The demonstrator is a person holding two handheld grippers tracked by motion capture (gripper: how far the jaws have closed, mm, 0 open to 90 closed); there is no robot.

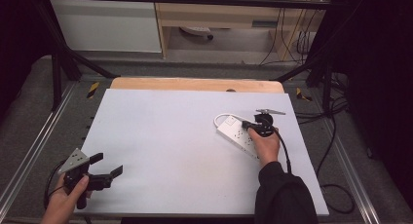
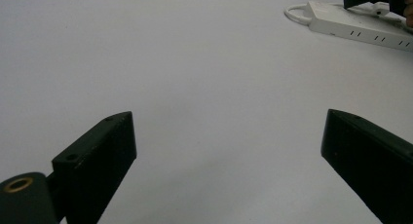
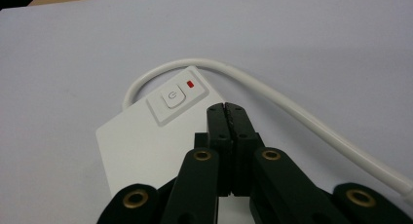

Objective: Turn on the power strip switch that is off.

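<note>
High view: your left gripper [image 1: 100, 168] sits at the table's [image 1: 170, 136] near-left corner, jaws spread, nothing between them. Your right gripper [image 1: 252, 124] is over the white power strip [image 1: 237, 133] at right-centre.

Left gripper view: jaws wide apart over bare table; strip far off, top right.

Right gripper view: jaws pressed together, empty, tips just short of the power button [image 3: 173, 96]; red indicator [image 3: 190, 84] beside it; white cord [image 3: 292, 112] curves away right.
</note>
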